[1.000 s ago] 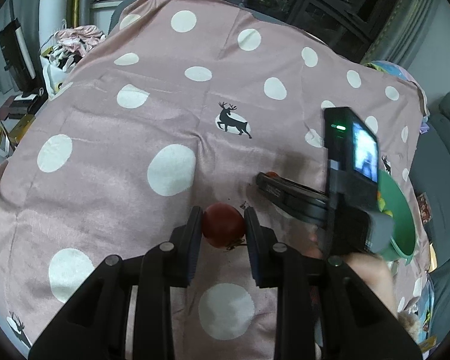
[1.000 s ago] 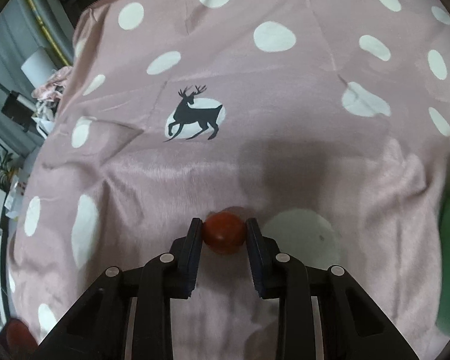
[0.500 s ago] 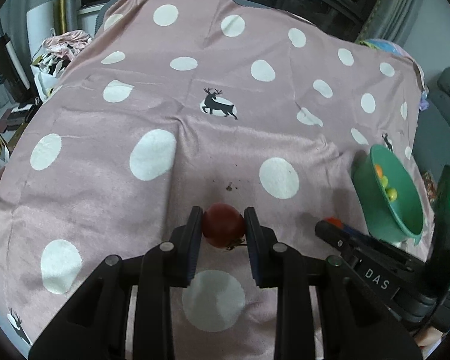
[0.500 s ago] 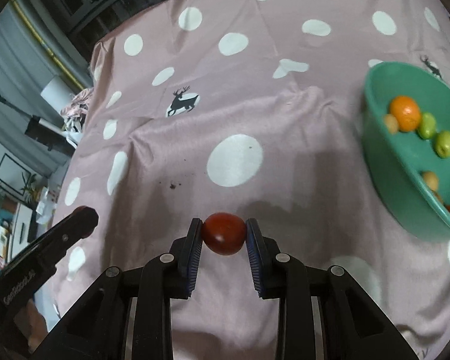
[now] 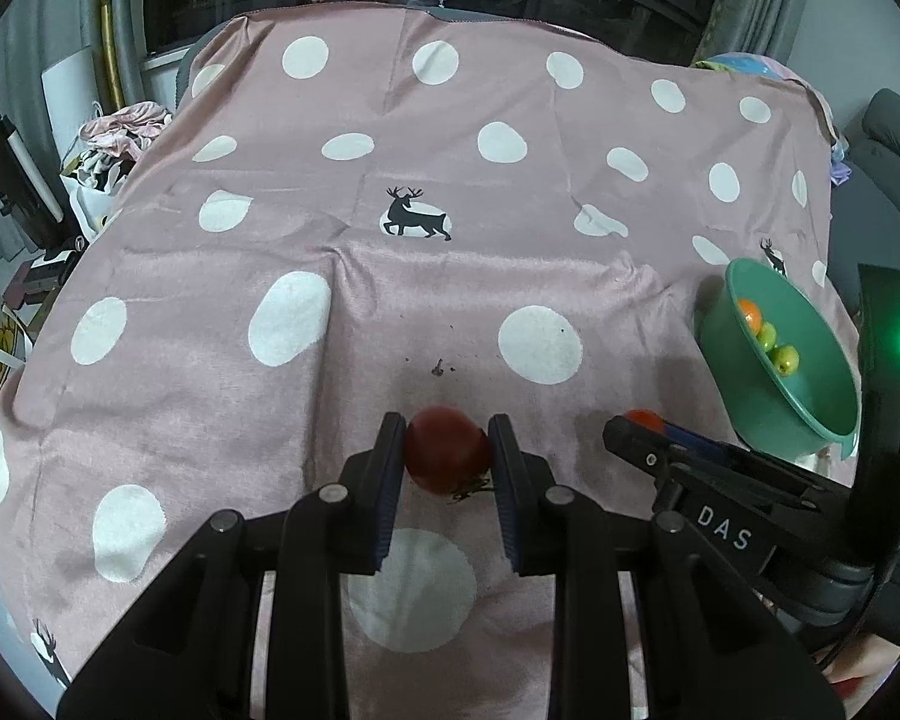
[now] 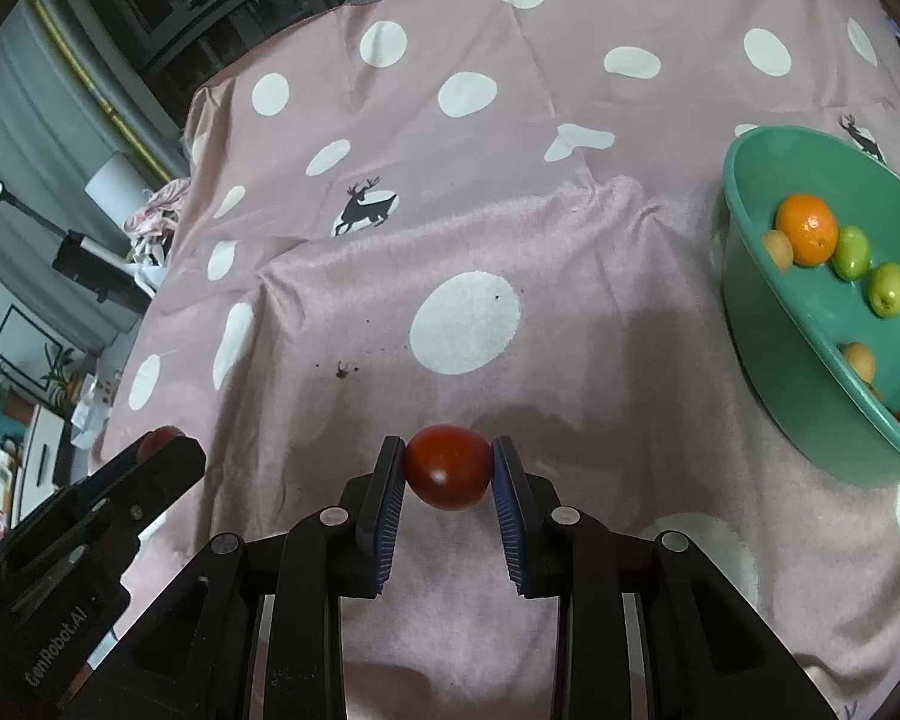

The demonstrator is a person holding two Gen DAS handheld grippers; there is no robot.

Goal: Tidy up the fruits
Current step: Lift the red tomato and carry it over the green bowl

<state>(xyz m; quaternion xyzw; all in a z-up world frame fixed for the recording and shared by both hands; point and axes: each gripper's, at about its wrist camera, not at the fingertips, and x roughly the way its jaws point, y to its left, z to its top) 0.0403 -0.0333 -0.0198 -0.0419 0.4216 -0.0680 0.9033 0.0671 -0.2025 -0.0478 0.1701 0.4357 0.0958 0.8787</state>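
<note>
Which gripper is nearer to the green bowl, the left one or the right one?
Right. The right gripper, shut on a red tomato, sits beside the green bowl. The left gripper, shut on another tomato, is farther out, beyond the right one.

The tablecloth (image 5: 390,312) is soft pink cloth with a faint sheen. At right, the green bowl (image 6: 768,324) looks like smooth plastic. The 2 tomatoes (image 5: 447,450) (image 6: 448,467) are glossy-skinned, between matt black plastic fingers (image 6: 384,495) with ribbed pads.
</note>
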